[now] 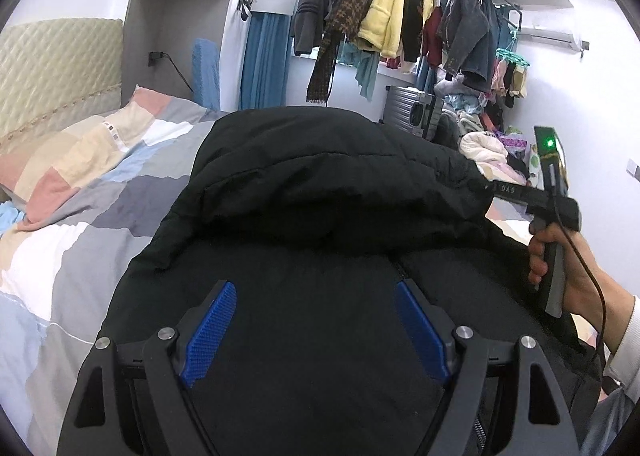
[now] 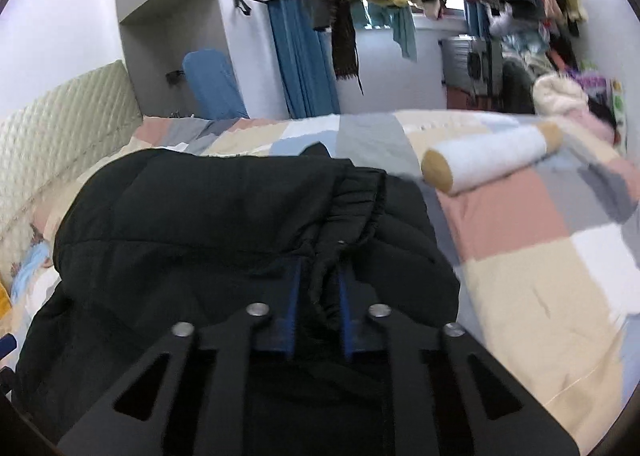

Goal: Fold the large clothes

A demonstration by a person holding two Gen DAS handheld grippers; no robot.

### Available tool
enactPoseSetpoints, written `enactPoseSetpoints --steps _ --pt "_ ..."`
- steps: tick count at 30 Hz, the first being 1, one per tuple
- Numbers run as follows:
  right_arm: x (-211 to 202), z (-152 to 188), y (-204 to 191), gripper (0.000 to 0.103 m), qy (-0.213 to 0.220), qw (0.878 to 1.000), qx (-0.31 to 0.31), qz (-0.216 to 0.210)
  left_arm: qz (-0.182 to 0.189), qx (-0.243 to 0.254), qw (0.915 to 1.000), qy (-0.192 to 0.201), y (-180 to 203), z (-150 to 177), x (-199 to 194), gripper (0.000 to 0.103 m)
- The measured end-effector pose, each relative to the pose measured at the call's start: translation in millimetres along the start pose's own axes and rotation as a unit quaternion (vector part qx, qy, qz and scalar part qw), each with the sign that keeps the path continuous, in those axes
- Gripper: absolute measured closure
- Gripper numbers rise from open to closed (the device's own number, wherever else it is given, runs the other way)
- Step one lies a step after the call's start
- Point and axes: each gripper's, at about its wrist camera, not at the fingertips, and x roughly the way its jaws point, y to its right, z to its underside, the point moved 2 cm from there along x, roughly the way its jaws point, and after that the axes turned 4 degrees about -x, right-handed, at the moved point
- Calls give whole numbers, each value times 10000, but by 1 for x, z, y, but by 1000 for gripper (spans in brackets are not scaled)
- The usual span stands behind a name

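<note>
A large black padded jacket (image 1: 320,196) lies bunched on the bed, filling the middle of both views (image 2: 200,216). My left gripper (image 1: 316,296) is open, its blue pads (image 1: 212,332) spread wide just above the jacket's front near the zipper. My right gripper (image 2: 319,276) is shut on a fold of the jacket by its elastic cuff (image 2: 360,196). The right gripper also shows in the left wrist view (image 1: 486,186), at the jacket's right edge, held by a hand (image 1: 560,256).
The bed carries a patchwork quilt (image 2: 520,276) and a matching pillow (image 1: 80,160). A white bolster (image 2: 492,160) lies on the quilt right of the jacket. A padded headboard (image 1: 52,68) stands at left. A clothes rack (image 1: 400,8), suitcase (image 1: 412,108) and clothes pile (image 1: 488,144) stand beyond.
</note>
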Motion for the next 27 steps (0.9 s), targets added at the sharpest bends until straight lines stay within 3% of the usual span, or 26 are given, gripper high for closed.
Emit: enactPoseSetpoints --steps 8,13,18,23,27 --pt "-39 -24 15 92 566 9978 75 338 -39 -33 9999 93 -4 0 -6 22" --pt "-16 -7 34 92 98 9983 173 548 -28 -81 9999 102 -8 -1 -6 22" --pt "14 19 31 90 -404 9964 -134 740 -31 -91 9999 102 -9 -2 -6 22" --pt "-5 13 33 87 -308 9973 185 635 13 -139 9999 96 -11 -3 -6 22" --pt "-38 9 22 74 -67 9982 59 593 83 -176 9997 173 -12 -4 -12 22"
